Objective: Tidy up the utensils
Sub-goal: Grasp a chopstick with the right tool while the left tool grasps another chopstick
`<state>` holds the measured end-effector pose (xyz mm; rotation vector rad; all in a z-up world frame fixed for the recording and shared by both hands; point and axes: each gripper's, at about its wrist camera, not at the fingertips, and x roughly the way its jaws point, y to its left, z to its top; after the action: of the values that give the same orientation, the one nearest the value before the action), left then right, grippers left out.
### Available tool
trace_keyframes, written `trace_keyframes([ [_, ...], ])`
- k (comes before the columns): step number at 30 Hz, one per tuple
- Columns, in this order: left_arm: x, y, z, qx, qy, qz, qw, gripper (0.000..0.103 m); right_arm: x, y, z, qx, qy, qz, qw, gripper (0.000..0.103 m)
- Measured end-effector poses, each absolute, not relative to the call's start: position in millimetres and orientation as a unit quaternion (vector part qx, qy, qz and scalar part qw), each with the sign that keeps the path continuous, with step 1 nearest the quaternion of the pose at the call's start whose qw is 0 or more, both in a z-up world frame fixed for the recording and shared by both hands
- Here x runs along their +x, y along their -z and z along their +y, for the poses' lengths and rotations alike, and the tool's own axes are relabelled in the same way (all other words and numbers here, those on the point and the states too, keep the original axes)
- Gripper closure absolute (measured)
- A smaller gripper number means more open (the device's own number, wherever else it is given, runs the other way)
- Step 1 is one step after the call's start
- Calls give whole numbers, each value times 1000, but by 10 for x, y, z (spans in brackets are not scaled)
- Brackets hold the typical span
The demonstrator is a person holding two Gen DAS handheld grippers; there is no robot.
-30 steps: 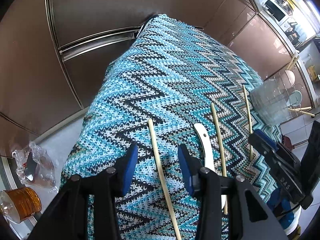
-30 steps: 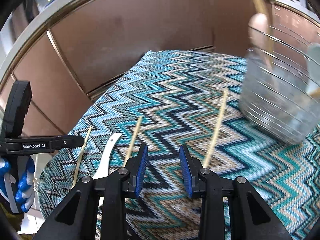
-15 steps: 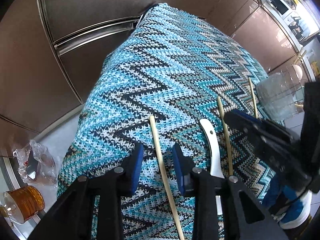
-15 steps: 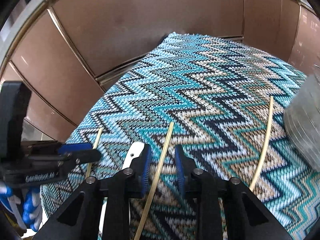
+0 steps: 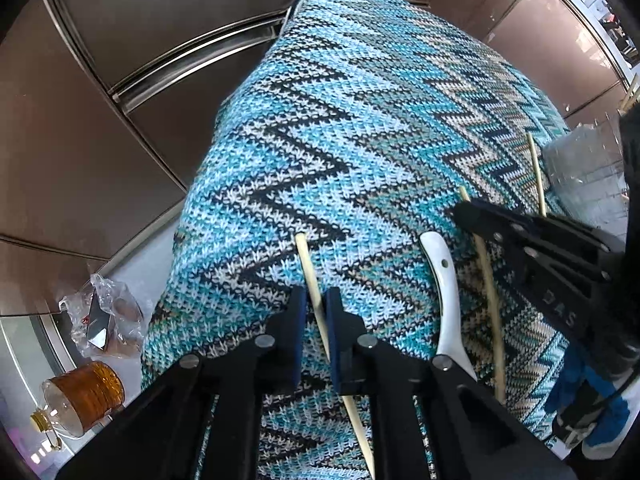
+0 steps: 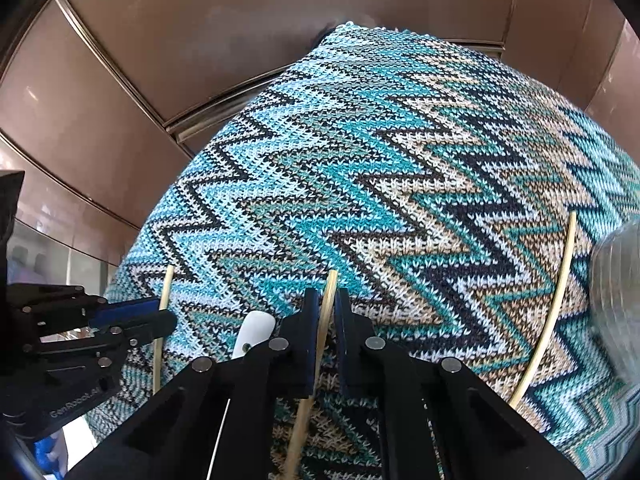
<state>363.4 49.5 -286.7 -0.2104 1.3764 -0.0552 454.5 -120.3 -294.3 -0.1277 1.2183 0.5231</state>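
Pale bamboo fills both my tongs right now. My left gripper (image 5: 316, 320) has narrowed onto the leftmost thin bamboo chopstick (image 5: 306, 264); a second ago its blue pads stood wide around that stick. My right gripper (image 6: 328, 320) is pinched on the second bamboo chopstick (image 6: 330, 288), after sitting well right of it a second ago.

I count four chopsticks on the blue zigzag knitted cloth (image 5: 360, 120): my two, one loose far-right chopstick (image 6: 560, 280) just beside the clear ribbed glass container (image 6: 616, 300), plus a single white curved-handled spoon (image 5: 444, 280) lying between my two sticks.

Only the left view shows the crumpled clear plastic wrapper (image 5: 104, 316) and the amber ribbed glass bottle (image 5: 86, 396) off the cloth's left edge. Brown metal-trimmed panels (image 6: 200, 40) stand beyond.
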Motion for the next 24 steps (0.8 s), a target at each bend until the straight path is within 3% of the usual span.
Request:
trace_keyframes([
  [10, 3280, 2561, 559, -112, 34, 570, 813, 99, 3927, 2405, -1731, -11, -257, 494, 831, 98],
  [24, 2352, 1417, 376, -86, 90, 402, 907, 99, 2566, 1379, -2265, 1, -238, 340, 910, 98],
])
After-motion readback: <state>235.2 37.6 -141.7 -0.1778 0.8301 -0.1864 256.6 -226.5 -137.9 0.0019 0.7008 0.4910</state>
